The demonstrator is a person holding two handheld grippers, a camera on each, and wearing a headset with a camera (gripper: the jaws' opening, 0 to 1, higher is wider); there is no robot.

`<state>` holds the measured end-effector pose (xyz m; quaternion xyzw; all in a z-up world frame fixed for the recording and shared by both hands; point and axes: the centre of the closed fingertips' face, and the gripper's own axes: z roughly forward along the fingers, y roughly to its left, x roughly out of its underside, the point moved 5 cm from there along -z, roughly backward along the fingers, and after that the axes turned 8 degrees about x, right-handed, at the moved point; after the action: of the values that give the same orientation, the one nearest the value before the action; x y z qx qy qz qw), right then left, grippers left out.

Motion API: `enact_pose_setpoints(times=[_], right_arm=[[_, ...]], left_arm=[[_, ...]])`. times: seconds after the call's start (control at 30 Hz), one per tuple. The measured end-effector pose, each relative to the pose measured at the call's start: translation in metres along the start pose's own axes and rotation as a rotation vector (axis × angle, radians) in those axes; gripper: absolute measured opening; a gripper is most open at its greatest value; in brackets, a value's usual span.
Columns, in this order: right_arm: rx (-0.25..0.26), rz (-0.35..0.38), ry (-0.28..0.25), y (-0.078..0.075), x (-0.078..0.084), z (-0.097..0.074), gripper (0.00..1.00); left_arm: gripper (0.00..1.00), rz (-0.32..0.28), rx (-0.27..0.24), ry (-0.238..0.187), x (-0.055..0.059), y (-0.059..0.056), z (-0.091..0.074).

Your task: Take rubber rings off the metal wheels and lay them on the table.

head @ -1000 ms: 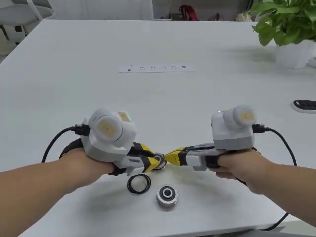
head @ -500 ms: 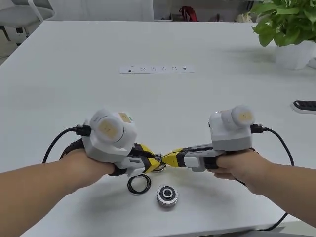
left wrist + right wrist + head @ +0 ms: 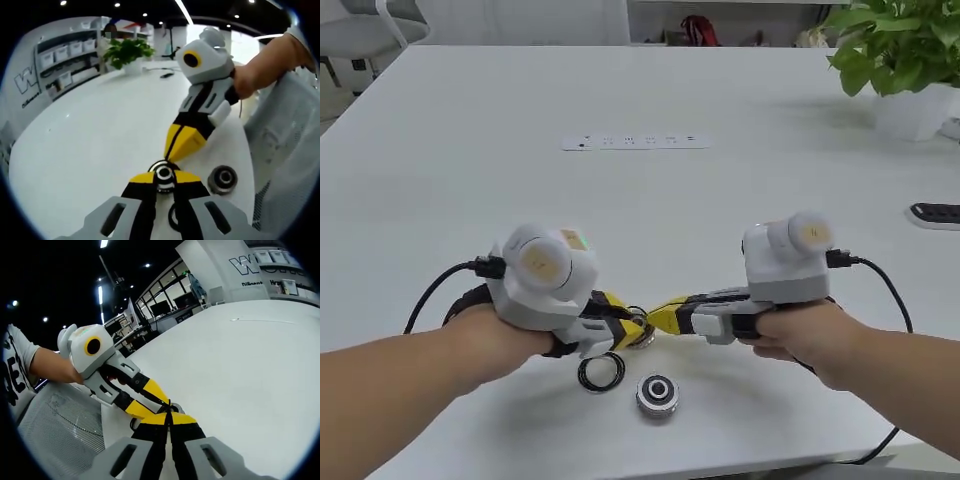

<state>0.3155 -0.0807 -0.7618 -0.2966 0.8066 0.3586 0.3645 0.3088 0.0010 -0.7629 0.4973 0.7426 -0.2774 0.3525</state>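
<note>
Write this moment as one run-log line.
left gripper: shut on wheel | right gripper: shut on its rubber ring | table: loose ring, second wheel

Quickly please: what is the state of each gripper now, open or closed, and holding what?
Left gripper: closed on a metal wheel.
Right gripper: closed, apparently pinching the rubber ring on that wheel.

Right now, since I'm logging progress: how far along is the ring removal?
Done: one rubber ring lies on the table beside a wheel that looks stripped. In hand: the left gripper clamps a second wheel while the right gripper pinches the second ring. Left: freeing that ring and laying it down.
</note>
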Motion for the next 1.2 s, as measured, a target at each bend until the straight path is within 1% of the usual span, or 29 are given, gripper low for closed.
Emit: enact_pose_setpoints(times=[0.07,0.2,0.23,0.3,0.5,0.6,0.67,0.7,0.83,0.97,1.03,1.1,1.2], right_arm=[[0.0,0.004,0.0,0.0,0.0,0.0,0.0],[0.0,0.005,-0.002,0.001,0.0,-0.001,0.0],[0.0,0.005,-0.002,0.001,-0.001,-0.001,0.0],[-0.001,0.005,-0.002,0.002,-0.001,-0.001,0.0],[-0.004,0.006,-0.003,0.005,-0.002,-0.003,0.0],[-0.006,0.006,-0.003,0.003,-0.003,-0.003,0.0],[-0.007,0.006,-0.004,0.006,-0.003,-0.004,0.0],[-0.007,0.008,-0.005,0.004,-0.004,-0.004,0.0],[-0.01,0.011,-0.007,0.004,-0.005,-0.005,0.0],[-0.016,0.011,-0.007,0.008,-0.006,-0.006,0.0],[-0.018,0.011,-0.008,0.007,-0.006,-0.005,0.0],[-0.02,0.01,-0.01,0.008,-0.007,-0.006,0.0],[-0.023,0.013,-0.016,0.011,-0.009,-0.007,0.0]], left_arm=[[0.13,0.002,0.002,-0.005,0.0,0.0,0.0],[0.16,-0.025,0.017,-0.01,0.0,-0.001,-0.001],[0.18,-0.021,0.023,-0.012,0.0,-0.002,-0.001],[0.2,-0.007,0.031,-0.012,0.0,-0.004,-0.002],[0.23,-0.013,0.044,-0.034,-0.005,-0.007,-0.007],[0.24,-0.006,0.048,-0.043,-0.007,-0.009,-0.012],[0.27,0.003,0.048,-0.049,-0.009,-0.01,-0.015],[0.29,0.004,0.053,-0.053,-0.01,-0.011,-0.017],[0.32,0.006,0.061,-0.073,-0.013,-0.013,-0.023],[0.36,0.005,0.063,-0.083,-0.014,-0.013,-0.03],[0.38,0.005,0.065,-0.083,-0.013,-0.014,-0.033],[0.39,-0.001,0.067,-0.089,-0.014,-0.015,-0.037],[0.42,0.006,0.074,-0.096,-0.015,-0.017,-0.041]])
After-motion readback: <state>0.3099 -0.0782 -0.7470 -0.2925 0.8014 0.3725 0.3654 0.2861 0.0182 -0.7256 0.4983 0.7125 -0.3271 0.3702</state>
